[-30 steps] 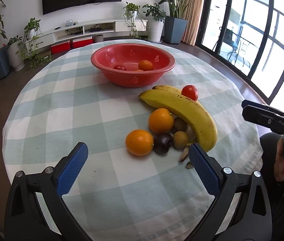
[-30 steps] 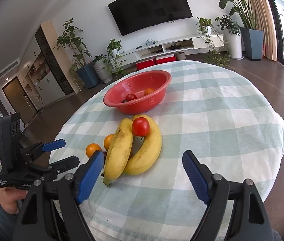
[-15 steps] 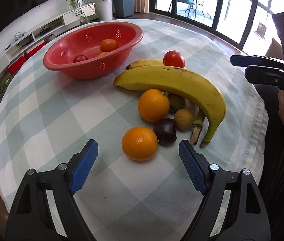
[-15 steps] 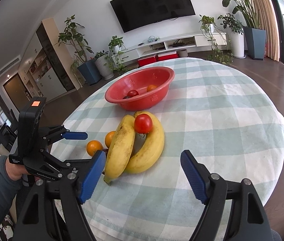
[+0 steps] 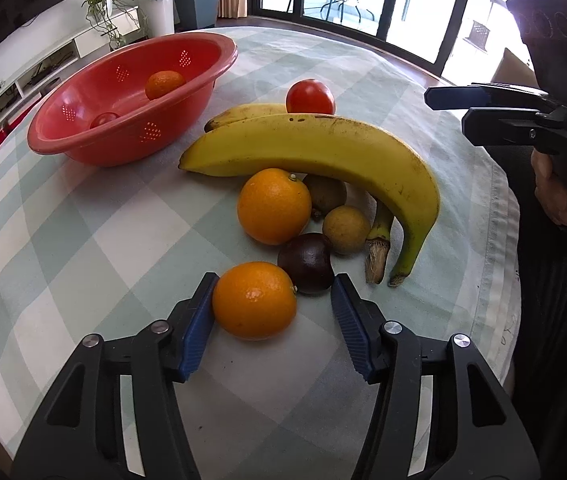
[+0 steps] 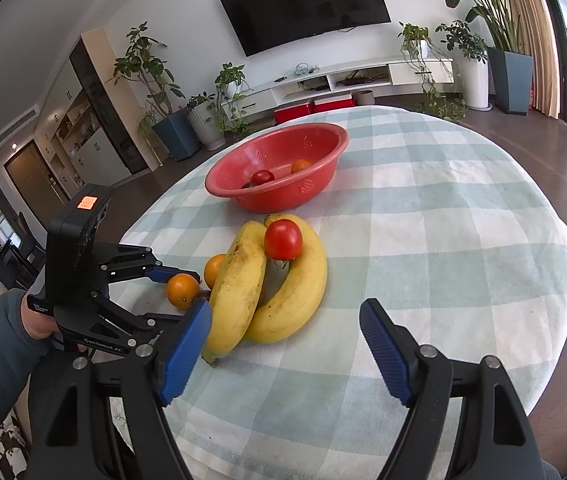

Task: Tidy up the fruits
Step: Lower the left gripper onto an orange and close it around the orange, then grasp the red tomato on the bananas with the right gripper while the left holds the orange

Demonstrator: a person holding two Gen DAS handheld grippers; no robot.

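Note:
My left gripper [image 5: 273,292] is open around the nearest orange [image 5: 254,300]; its left pad touches the orange, and the right pad stands apart beside a dark plum [image 5: 305,263]. Behind lie a second orange [image 5: 273,205], two small brown fruits [image 5: 345,229], two bananas [image 5: 323,152] and a tomato [image 5: 309,96]. The red bowl [image 5: 83,128] holds a small orange [image 5: 164,84] and a tomato [image 5: 103,119]. My right gripper [image 6: 285,320] is open and empty, near the bananas' [image 6: 239,284] stem end. The left gripper [image 6: 179,280] also shows there at the orange [image 6: 182,290].
The round table carries a green-and-white checked cloth [image 5: 83,240]; its edge is close on the right [image 5: 499,240]. The right gripper and hand [image 5: 523,124] hover over that edge. A TV console and potted plants [image 6: 363,76] stand beyond the table.
My left gripper has moved forward and down and narrowed, so that its fingers now straddle the nearest orange. The right gripper has barely moved.

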